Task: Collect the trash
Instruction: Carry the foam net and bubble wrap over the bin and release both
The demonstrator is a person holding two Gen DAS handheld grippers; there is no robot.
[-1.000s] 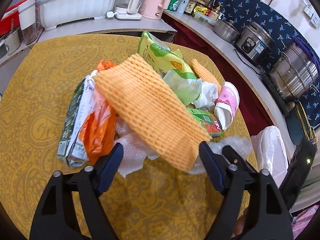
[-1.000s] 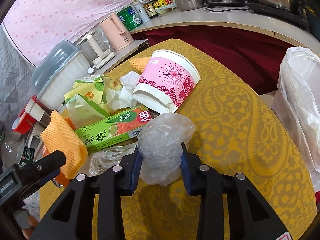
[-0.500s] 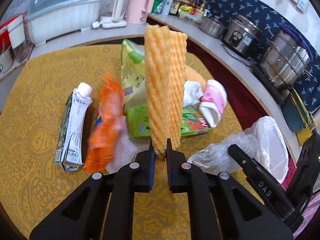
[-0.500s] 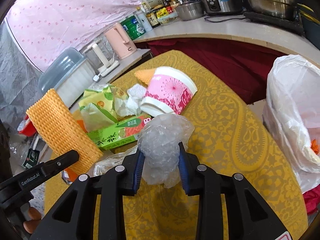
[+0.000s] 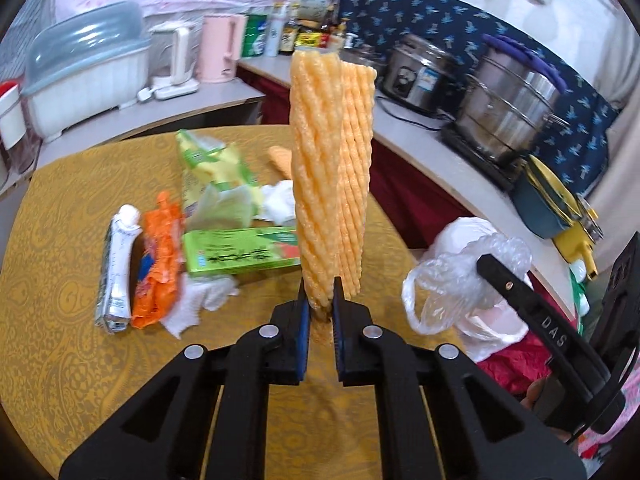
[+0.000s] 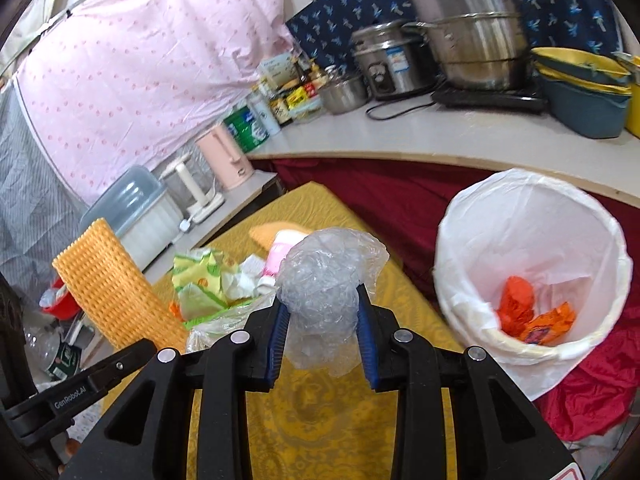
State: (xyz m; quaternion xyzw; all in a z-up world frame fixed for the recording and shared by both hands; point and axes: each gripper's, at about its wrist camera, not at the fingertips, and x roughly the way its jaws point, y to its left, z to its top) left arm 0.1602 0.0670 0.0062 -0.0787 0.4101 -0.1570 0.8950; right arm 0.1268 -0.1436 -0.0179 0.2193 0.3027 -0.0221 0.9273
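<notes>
The left gripper is clamped hard on the bottom end of an orange foam net, which stands tall and upright above the pads; the pinch takes only its lowest edge, so my worry is that the soft foam could slide out or flop sideways on a quick swing, and its long free end could catch the bin's rim and spill over the side. The right gripper is squeezed on a ball of clear plastic wrap, which bulges above the pads; a loose tail of film hangs below, and I judge that it could snag on a pad when the jaws let go, so the ball might cling instead of dropping.

The bin, lined with a white bag, stands beside the table to the right of the right gripper, near but not beneath it; orange wrappers already lie inside; a release from here would land on the table or the red cloth. Both pieces are off the table; a green box, a flattened carton, an orange bag and tissues remain on it, beyond the left gripper.
</notes>
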